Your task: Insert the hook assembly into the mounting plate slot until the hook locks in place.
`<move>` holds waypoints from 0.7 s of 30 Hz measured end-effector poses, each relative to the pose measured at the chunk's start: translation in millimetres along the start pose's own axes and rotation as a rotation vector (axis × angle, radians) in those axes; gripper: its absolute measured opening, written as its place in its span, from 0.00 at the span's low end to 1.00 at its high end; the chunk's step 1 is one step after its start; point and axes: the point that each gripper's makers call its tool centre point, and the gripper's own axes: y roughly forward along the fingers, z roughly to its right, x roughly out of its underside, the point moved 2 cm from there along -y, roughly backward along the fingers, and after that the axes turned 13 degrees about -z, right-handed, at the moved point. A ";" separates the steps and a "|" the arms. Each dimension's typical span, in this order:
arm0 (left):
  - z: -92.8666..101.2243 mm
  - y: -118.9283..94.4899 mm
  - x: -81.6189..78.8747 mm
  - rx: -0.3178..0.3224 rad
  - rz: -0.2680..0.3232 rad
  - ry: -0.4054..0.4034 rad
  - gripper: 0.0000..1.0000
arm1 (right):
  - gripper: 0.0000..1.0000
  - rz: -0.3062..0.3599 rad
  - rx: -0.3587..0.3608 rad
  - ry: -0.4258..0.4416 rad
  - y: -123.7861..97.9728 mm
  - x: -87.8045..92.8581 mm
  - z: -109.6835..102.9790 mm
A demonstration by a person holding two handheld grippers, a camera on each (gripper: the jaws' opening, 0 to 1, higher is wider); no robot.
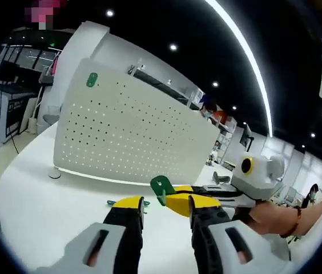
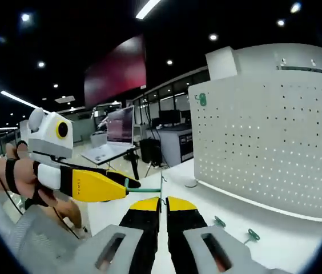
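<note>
Right gripper [image 2: 161,201] jaws clamped on green hook [image 1: 161,187] | left gripper [image 1: 165,204] jaws parted beside it | white pegboard plate [image 1: 132,131] upright on surface [image 1: 41,205] | spare hooks [image 2: 251,234] below.

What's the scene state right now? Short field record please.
board: white pegboard, upright on the white table
on board: green clip near a top corner
left hand-held gripper: open, holding nothing
right hand-held gripper: shut on the green hook assembly, held in the air short of the board
loose parts: two small green pieces on the table
status: hook not yet inserted
</note>
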 end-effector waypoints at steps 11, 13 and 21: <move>2.0 3.4 0.3 0.051 -0.021 -0.057 0.12 | 0.02 0.025 -0.021 -0.011 -3.5 -2.6 -5.3; 2.1 4.0 0.4 0.056 -0.025 -0.064 0.09 | 0.02 0.026 -0.024 -0.015 -4.0 -1.6 -6.2; 3.3 6.3 2.7 0.073 -0.046 -0.080 0.04 | 0.02 0.040 -0.034 -0.043 -4.8 -3.4 -9.3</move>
